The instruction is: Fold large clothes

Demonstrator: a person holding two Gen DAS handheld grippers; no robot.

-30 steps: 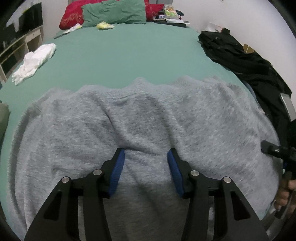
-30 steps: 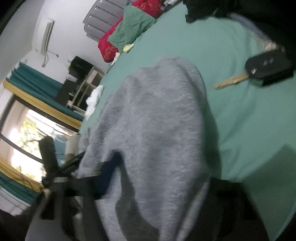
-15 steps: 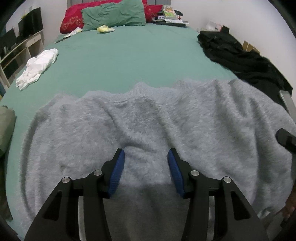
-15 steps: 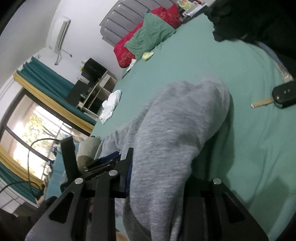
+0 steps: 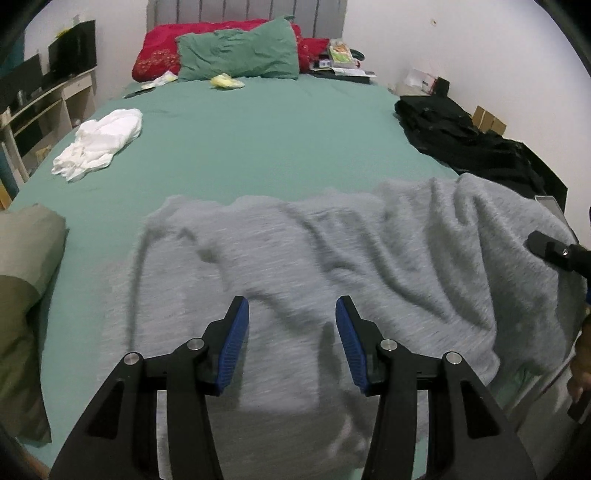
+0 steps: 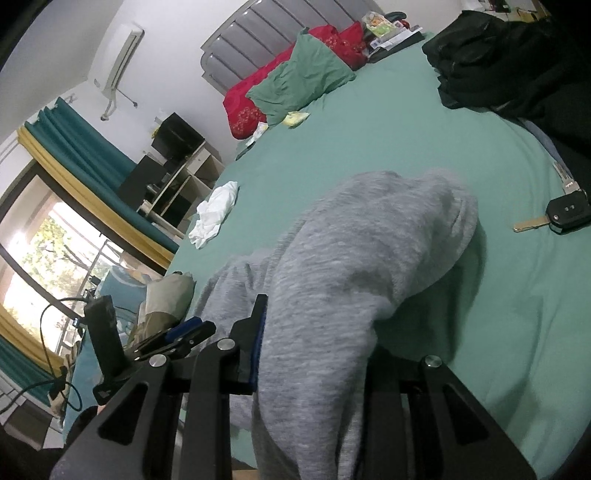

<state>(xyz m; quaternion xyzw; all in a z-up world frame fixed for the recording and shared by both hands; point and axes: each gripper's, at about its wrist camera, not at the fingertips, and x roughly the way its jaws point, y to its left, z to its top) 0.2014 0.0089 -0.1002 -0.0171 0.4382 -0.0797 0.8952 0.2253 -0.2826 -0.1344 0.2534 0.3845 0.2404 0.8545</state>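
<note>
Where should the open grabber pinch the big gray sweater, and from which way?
Probably the near hem of the gray sweater, coming from the foot of the bed. That edge lies right below the left gripper, whose jaws are open and empty, and it matches where the right gripper already seems to hold cloth.

Bedroom: plain white walls (image 5: 461, 40); grey panelled upholstered headboard (image 5: 243, 11); bed in teal-green fitted sheet (image 5: 266, 140); pale wooden open shelving unit (image 6: 181, 181); teal curtains with yellow trim (image 6: 85, 162); large daylit window (image 6: 40, 251); white wall-mounted air conditioner (image 6: 122, 55).
</note>
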